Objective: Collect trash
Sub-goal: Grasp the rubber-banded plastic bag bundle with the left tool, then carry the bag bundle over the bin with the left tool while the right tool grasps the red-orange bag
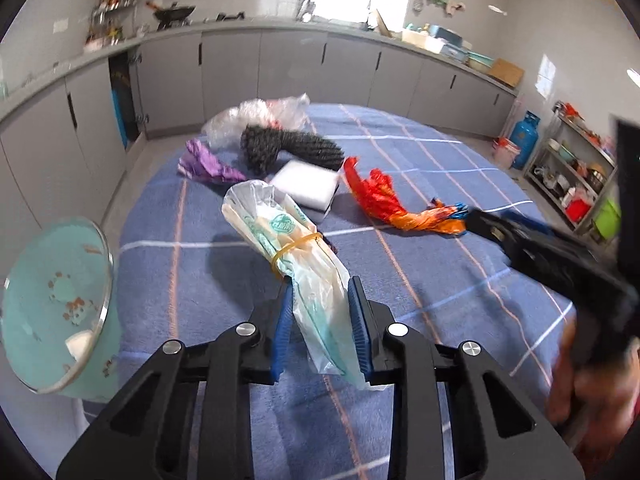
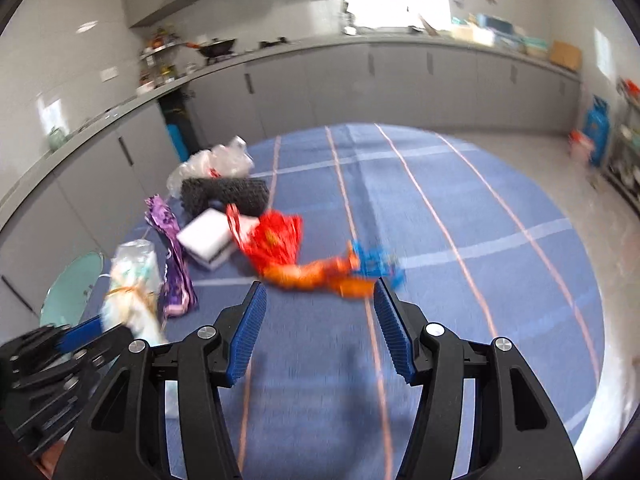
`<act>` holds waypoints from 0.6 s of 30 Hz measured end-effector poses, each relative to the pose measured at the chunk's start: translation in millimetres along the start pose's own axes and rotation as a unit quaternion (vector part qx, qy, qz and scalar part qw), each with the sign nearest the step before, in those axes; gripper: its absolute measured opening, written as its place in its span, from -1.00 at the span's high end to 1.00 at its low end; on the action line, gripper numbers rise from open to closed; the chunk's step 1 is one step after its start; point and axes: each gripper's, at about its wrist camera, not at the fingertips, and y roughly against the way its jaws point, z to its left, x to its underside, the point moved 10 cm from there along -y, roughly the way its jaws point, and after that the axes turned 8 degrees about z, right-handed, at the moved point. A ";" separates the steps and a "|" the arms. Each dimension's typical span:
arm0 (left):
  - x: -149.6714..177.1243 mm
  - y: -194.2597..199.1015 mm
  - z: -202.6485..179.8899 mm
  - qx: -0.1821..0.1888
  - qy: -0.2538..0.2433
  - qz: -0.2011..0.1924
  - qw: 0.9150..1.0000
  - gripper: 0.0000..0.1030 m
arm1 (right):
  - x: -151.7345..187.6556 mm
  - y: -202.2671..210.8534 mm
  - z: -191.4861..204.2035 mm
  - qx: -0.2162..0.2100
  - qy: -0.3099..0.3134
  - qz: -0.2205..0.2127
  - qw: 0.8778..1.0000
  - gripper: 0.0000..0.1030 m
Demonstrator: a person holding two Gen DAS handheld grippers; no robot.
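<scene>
On the round table point(image 1: 460, 184), the foam block point(image 1: 306, 186) serves as landmark. Behind it lies the mesh roll point(image 1: 292, 148), and behind that the crumpled clear bags point(image 1: 256, 118). Left of the block lies the foil wrapper point(image 1: 208, 166); right of it the twisted bag point(image 1: 396, 202) stretches away. Before the block, the banded bag point(image 1: 288, 248) rises from the left gripper point(image 1: 320, 320). The bin point(image 1: 60, 308) stands, seemingly off the table, far left.
</scene>
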 end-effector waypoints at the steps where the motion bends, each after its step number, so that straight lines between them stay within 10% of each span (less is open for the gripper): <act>1: -1.2 5.2 -0.2 0.002 -0.004 -0.004 1.000 0.47 | -4.2 -5.4 3.0 -0.002 0.015 0.006 1.000 -0.10; 15: -38.7 37.6 27.9 -0.010 0.004 -0.052 0.999 0.47 | -4.2 -77.5 8.9 0.017 0.203 0.120 0.972 -0.09; 18: -42.4 31.6 32.5 -0.024 -0.003 -0.050 0.998 0.47 | 0.5 -78.8 7.4 0.040 0.227 0.128 0.965 0.18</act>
